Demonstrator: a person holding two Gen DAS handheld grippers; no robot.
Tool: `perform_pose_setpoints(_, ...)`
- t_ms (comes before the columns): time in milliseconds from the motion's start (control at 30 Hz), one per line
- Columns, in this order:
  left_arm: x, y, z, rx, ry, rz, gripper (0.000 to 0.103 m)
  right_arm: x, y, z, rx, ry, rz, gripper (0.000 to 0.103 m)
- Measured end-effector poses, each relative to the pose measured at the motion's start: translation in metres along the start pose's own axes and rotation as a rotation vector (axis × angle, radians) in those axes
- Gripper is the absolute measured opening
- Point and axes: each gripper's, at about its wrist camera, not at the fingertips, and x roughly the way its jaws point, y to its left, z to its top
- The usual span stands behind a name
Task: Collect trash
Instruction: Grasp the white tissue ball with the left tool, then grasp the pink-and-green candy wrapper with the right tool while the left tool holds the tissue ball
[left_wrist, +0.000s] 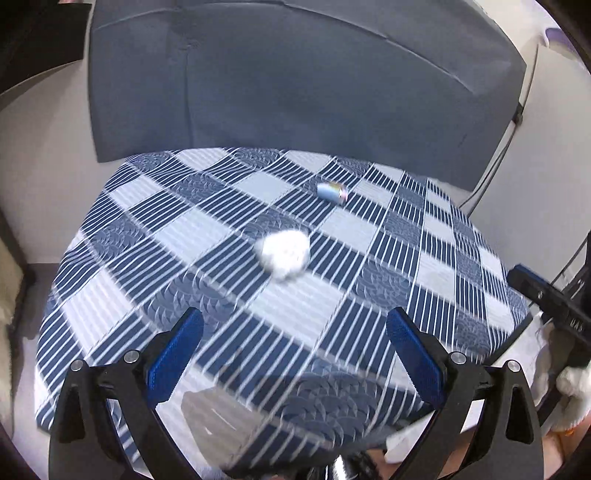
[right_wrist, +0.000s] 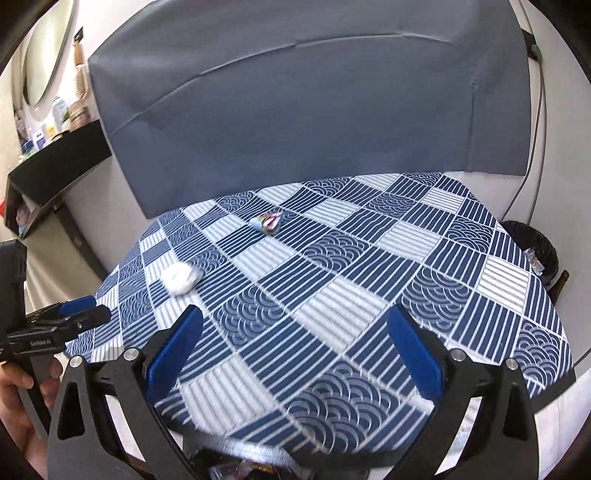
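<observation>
Two pieces of trash lie uncollected on the checked tablecloth (right_wrist: 369, 295): a crumpled white paper ball (left_wrist: 283, 254) at frame centre in the left view and a small colourful wrapper (left_wrist: 332, 191) above it. A black bin (right_wrist: 535, 243) sits at the right view's right edge. The left gripper (left_wrist: 295, 332) and right gripper (right_wrist: 295, 328) hover over the near edge, angled down, jaws wide apart and empty.

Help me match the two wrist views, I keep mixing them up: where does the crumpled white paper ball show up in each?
Left wrist view: the white paper ball lies near the picture's centre, on the tablecloth.
Right wrist view: the ball lies at the left, near the table's left edge.
Shared landmark: the small colourful wrapper lies farther back than the ball in both.
</observation>
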Motion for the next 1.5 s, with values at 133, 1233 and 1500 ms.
perform_pose_setpoints(133, 0.025, 0.001, 0.019, 0.007, 0.017, 0.02, 0.096, 0.014, -0.009, 0.008, 0.01, 0.014, -0.014, 0.099)
perform_pose_setpoints(1233, 0.126, 0.004, 0.056, 0.053, 0.157, 0.149, 0.055, 0.067, -0.01, 0.036, -0.034, 0.054, 0.012, 0.099)
perform_pose_setpoints(1500, 0.095, 0.003, 0.06, 0.036, 0.108, 0.096, 0.055, 0.085, -0.003, 0.04, -0.056, 0.07, 0.0, 0.099)
